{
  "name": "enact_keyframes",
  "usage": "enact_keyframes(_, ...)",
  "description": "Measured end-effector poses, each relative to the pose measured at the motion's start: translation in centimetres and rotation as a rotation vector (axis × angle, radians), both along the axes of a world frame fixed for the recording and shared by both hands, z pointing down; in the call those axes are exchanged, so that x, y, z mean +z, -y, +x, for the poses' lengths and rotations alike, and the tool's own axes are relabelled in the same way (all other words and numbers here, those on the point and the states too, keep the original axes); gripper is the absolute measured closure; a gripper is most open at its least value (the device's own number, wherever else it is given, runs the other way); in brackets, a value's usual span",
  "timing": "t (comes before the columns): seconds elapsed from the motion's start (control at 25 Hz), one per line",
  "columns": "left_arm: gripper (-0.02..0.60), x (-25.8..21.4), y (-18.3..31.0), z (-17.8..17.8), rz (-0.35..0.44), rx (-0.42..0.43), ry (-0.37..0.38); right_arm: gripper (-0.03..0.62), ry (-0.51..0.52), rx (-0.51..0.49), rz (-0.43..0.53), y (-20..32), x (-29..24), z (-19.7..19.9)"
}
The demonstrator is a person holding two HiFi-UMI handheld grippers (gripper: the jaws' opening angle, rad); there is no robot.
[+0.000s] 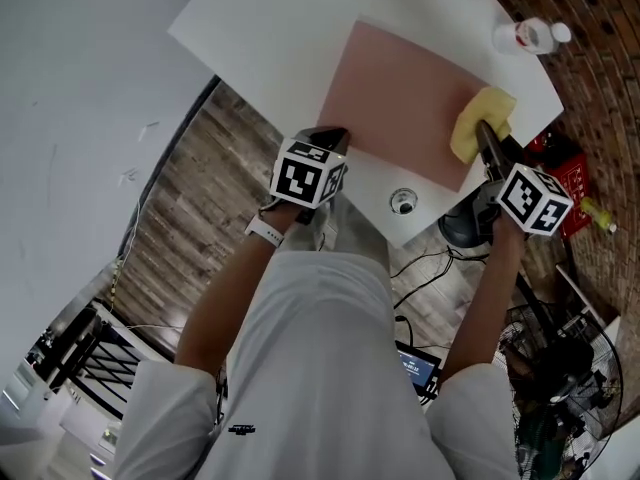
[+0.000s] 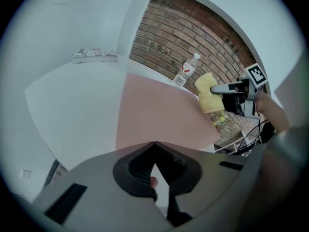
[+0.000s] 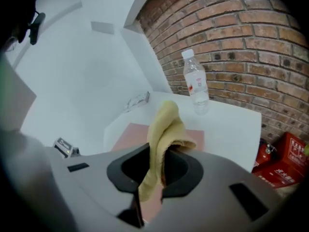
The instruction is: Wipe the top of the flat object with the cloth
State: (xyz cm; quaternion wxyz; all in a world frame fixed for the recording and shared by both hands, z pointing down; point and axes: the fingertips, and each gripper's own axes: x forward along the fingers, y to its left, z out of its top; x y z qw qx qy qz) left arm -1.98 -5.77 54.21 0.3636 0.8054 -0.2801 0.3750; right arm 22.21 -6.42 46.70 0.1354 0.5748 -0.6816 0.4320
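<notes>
One cloth (image 1: 478, 120), one pink mat (image 1: 400, 98).

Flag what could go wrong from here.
The bottle stands upright near the table corner, beyond the pink mat; a long stroke could tip it. The cloth is bunched in the right gripper, so it may wipe only a narrow strip. The left gripper sits shut at the mat's corner; the mat might slide.

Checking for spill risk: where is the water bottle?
Head view: the water bottle stands at the far right corner of the white table, beyond the yellow cloth.
</notes>
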Motion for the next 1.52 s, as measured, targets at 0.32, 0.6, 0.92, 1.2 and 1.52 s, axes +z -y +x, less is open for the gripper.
enact_keyframes(0.32,0.568,0.1,0.0,0.1,0.002,0.014,0.001,0.531,0.138,-0.100,0.111,7.5,-2.0,-7.8)
enact_keyframes(0.6,0.568,-0.1,-0.1,0.3,0.047,0.027,0.033,0.531,0.162,-0.182,0.114,13.6,-1.6,-12.7)
enact_keyframes(0.92,0.569,-0.1,-0.1,0.1,0.006,0.010,0.017,0.531,0.179,-0.229,0.027,17.3,2.9,-17.0)
enact_keyframes(1.2,0.568,-0.1,-0.1,0.0,0.018,0.026,0.023,0.530,0.151,-0.188,-0.072,16.2,5.8,-14.6)
enact_keyframes(1.52,0.568,0.0,0.0,-0.3,-0.003,0.031,0.006,0.530,0.108,-0.097,-0.096,12.4,6.1,-9.2)
